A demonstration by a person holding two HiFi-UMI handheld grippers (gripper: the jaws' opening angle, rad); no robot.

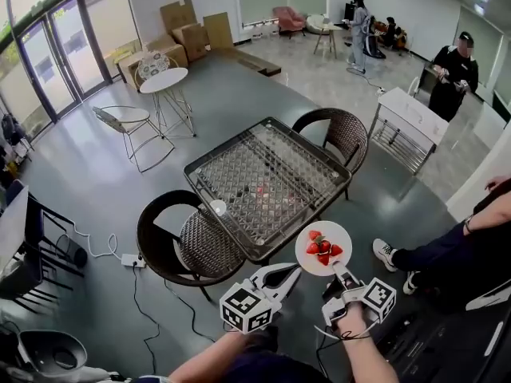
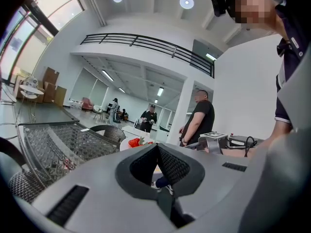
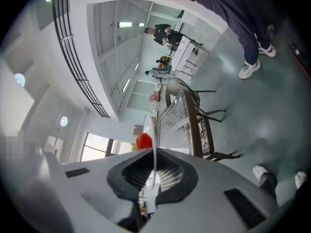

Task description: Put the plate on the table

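One plate [image 1: 305, 252] is the thing to place, and it is not yet on the worktop [image 1: 263, 166]. The right gripper [image 1: 342, 271] has its jaws clamped on the near rim, so the whole plate stands out in front of the jaws with three or so strawberries [image 1: 322, 247] on it. In the right gripper view the rim [image 3: 154, 147] passes edge-on between the two jaws, with one strawberry [image 3: 144, 141] just beyond them. The left gripper [image 1: 294, 272] is beside the plate, and its jaws are together on nothing.

The worktop lies further ahead of the jaws, and a wicker chair [image 1: 192, 246] stands at its near side. I think the danger is the grip on one edge only. If the plate tilts during the reach, the strawberries may roll off. If it is released too close to the near corner, it may tip down.
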